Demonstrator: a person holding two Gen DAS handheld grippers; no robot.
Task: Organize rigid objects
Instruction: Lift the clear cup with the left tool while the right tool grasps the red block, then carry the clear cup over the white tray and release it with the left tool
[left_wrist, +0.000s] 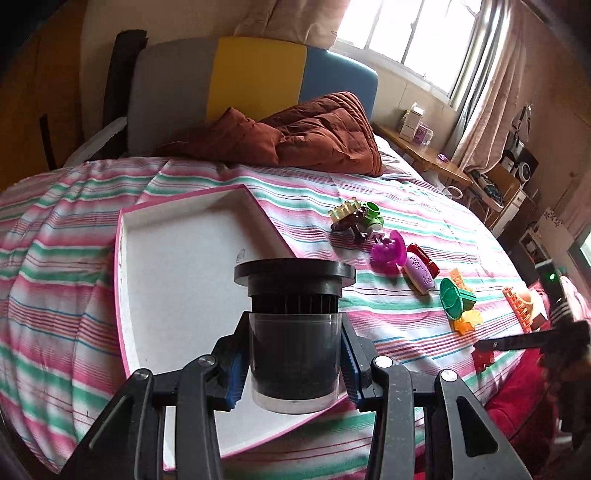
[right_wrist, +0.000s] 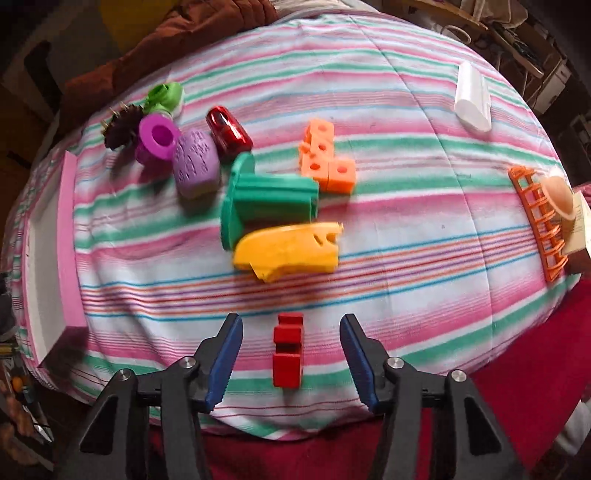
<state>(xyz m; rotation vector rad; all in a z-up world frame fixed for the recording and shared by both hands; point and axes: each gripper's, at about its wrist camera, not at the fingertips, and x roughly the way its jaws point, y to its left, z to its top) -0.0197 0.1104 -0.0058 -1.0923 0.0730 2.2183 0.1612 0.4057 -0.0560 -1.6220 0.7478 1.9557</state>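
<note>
A black flanged cylinder (left_wrist: 293, 317) with a clear sleeve is held upright above the white, pink-rimmed tray (left_wrist: 177, 258) on the striped bed (right_wrist: 406, 258). To the right lie scattered toys: a green spool (right_wrist: 266, 199), a yellow piece (right_wrist: 291, 251), orange cubes (right_wrist: 325, 158) and a red block (right_wrist: 288, 350) nearest.

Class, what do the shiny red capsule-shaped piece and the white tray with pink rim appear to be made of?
Shiny red capsule-shaped piece: probably glossy hard plastic or metallic-coated; sharp bright highlights show. White tray with pink rim: seemingly matte foam or card; dull, grainy, thick walls.
</note>
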